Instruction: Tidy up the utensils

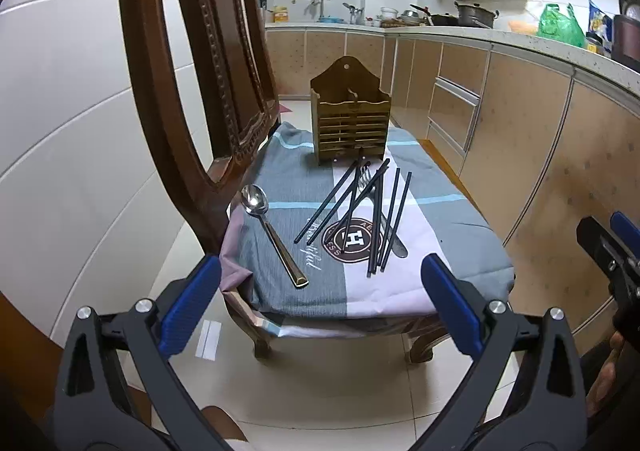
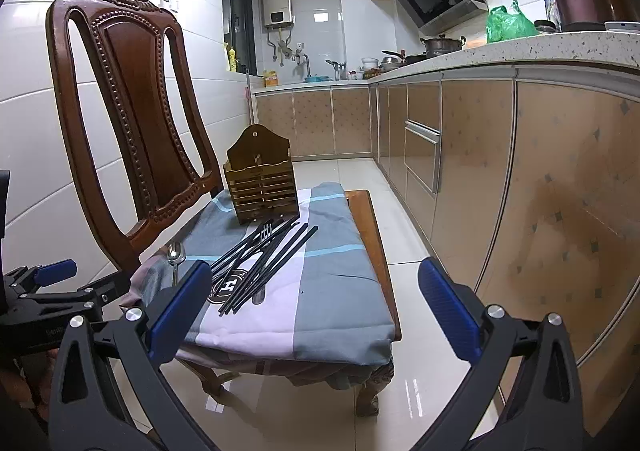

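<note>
The black chopsticks (image 1: 362, 213) lie in a loose, crossed heap on the cloth-covered chair seat (image 1: 448, 251), just in front of the wooden utensil holder (image 1: 350, 117), which stands upright at the far end of the seat. A fork (image 1: 366, 181) is buried under the heap, its tines pointing toward the holder. The spoon (image 1: 268, 229) lies apart to the left, bowl toward the chair back (image 2: 132, 111), handle toward the near edge.

Both tools hang short of the seat, over the floor. The left gripper (image 1: 320, 307) has its jaws spread fully with nothing between them; the right gripper (image 2: 316, 307) is the same, wide and empty.

Nothing looks sorted yet, judging by the holder, whose inside is not visible from here. The likely trouble is the heap itself: closing on one stick may drag its crossed neighbours, and a nudged stick could roll off the right edge onto the tiles. The cloth (image 2: 328, 283) is loose and could bunch under a low pinch. The holder looks light and may tip if a stick strikes its front rim.
</note>
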A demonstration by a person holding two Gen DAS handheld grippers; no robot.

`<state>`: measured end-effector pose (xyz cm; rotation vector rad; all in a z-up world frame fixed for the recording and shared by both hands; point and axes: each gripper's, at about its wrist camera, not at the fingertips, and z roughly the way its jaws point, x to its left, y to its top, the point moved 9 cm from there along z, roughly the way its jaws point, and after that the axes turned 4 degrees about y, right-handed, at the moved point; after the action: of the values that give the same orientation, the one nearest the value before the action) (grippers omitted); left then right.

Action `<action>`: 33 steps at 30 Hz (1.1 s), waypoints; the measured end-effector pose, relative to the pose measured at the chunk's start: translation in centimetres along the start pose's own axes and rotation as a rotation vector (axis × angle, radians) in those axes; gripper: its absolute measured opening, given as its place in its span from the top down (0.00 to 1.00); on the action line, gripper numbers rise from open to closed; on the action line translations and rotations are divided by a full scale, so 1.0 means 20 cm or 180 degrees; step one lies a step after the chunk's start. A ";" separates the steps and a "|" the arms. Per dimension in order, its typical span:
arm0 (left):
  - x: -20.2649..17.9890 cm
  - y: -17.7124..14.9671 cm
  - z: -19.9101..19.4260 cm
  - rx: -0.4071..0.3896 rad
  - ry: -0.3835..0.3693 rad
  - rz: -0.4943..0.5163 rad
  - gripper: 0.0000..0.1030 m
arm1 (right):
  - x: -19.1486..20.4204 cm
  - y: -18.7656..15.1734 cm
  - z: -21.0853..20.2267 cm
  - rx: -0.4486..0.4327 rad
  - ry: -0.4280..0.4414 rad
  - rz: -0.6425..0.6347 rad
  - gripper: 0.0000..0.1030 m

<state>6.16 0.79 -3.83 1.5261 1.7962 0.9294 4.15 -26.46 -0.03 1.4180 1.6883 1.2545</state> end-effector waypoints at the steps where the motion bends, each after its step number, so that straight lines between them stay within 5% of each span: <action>1: 0.00 0.00 0.00 -0.0010 -0.0005 -0.0015 0.04 | 0.00 0.00 0.00 0.0006 0.0006 0.0007 0.02; 12: 0.00 0.04 -0.03 -0.0091 0.0288 0.0116 0.04 | 0.00 -0.01 0.01 -0.0004 -0.0010 0.0010 0.02; 21: -0.02 0.05 -0.07 -0.0283 0.0102 0.0214 0.04 | -0.01 -0.01 0.01 -0.0011 -0.0065 -0.0011 0.02; 27: -0.09 0.03 -0.07 -0.0393 0.0213 0.0494 0.04 | -0.01 -0.01 0.00 -0.0035 -0.0047 0.0024 0.02; 33: -0.07 0.01 -0.02 -0.0207 0.0116 0.0375 0.04 | -0.02 -0.02 0.01 0.0011 -0.0044 0.0030 0.02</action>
<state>6.14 -0.55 -3.35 1.5974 1.6990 1.0682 4.27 -26.70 -0.52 1.4351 1.6771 1.2446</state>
